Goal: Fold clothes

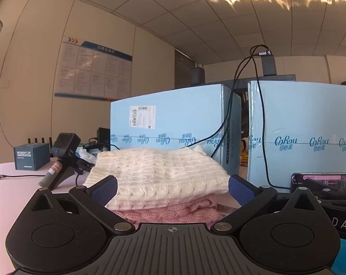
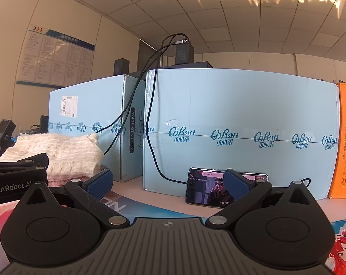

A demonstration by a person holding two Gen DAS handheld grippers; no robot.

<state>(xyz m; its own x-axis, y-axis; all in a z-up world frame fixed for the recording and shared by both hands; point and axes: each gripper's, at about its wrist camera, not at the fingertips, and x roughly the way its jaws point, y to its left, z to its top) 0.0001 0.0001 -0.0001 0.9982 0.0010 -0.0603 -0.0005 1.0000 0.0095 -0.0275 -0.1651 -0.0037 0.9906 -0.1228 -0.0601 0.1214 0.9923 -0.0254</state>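
Cream knit sweater [image 1: 158, 171] folded atop pink knit [image 1: 173, 210] on bench [image 1: 3, 194], stack apparently done; left gripper [image 1: 173, 189] fingers wide, empty, level behind stack, right gripper [image 2: 168, 183] fingers wide, empty, facing phone [image 2: 207, 190]; next probably fetching another garment.

Left wrist view: low and level over the worktop [image 1: 3, 197], close behind the folded knit stack [image 1: 159, 178], facing the blue cartons [image 1: 173, 119]. Right wrist view: just alongside, same heading. Shared: stack [image 2: 58, 155], cartons [image 2: 241, 105], phone [image 2: 207, 190].
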